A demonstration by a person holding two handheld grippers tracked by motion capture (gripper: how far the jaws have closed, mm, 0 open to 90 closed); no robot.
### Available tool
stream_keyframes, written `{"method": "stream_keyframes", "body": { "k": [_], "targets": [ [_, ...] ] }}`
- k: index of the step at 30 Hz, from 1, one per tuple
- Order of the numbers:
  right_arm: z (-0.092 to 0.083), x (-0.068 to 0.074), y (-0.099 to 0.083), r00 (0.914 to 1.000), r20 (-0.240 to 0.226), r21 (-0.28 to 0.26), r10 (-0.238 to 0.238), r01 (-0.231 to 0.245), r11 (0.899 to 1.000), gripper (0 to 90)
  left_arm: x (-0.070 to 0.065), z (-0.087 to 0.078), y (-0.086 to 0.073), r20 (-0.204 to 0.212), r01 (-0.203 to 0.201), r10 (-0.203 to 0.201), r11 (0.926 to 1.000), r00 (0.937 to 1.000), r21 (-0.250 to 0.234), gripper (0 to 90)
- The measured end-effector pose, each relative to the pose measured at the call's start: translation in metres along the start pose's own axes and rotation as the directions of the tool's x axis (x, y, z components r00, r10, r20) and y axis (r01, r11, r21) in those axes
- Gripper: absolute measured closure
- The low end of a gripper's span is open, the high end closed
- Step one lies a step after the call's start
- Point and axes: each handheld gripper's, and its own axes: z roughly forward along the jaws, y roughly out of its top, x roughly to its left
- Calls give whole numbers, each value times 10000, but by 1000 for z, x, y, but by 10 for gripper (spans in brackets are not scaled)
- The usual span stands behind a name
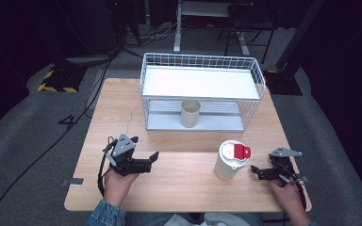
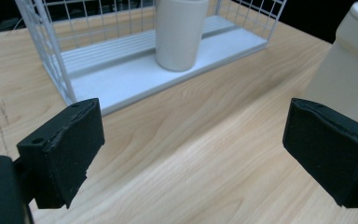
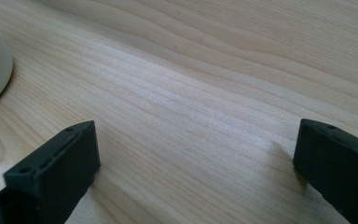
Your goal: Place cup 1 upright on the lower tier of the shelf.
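left hand (image 1: 117, 184): nearest the camera at the bottom of the high view, denim sleeve (image 1: 104, 214) behind it, wrapped round the left gripper (image 1: 147, 162) low over the worktop (image 1: 179, 193).
left gripper: aimed toward the middle of the worktop, grey three-cornered plate on top, fingers (image 2: 63, 149) spread wide with bare wood between them in the left gripper view, nothing held.
right hand (image 1: 287, 193): at the near right corner, holding the right gripper (image 1: 258, 172).
right gripper: pointing left toward the tumbler, fingers (image 3: 56, 170) wide apart, wood grain alone between them in the right gripper view, gripping nothing.
tumbler (image 1: 229, 160): white, upright on the worktop, white lid with a red flip tab (image 1: 241, 151), standing just beside the right gripper's tips but apart from them; its pale wall edges into the left of the right gripper view and the right of the left gripper view.
wire rack (image 1: 202, 92): white, two levels, at the far middle of the worktop, flat white top shelf.
cup (image 1: 190, 113): cream, upright, open mouth up, on the rack's lower shelf, near the front edge; seen beyond the left gripper's fingers in the left gripper view.
floor (image 1: 23, 136): grey carpet round the worktop, black cables trailing at the left.
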Motion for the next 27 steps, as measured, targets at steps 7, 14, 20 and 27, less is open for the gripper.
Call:
{"method": "stream_keyframes", "body": {
  "k": [7, 14, 20, 27],
  "targets": [
    [0, 0, 0, 10000, 13, 6, 0, 0, 10000, 4, 4, -7, -14, 122, 75, -80, 9991, 9999, 420, 60],
    [1, 0, 1, 10000, 6, 6, -4, 4, 10000, 4, 11, -10, -37, 62, 430, -441, 9919, 9990, 1195, 60],
    [1, 0, 1, 10000, 7, 5, -6, 6, 10000, 4, 13, -8, -46, -17, 363, -366, 9833, 9993, 1784, 60],
    [1, 0, 1, 10000, 9, 8, -12, 12, 10000, 5, 17, -5, -57, 36, 463, -486, 9689, 9988, 2433, 60]
  ]
}}
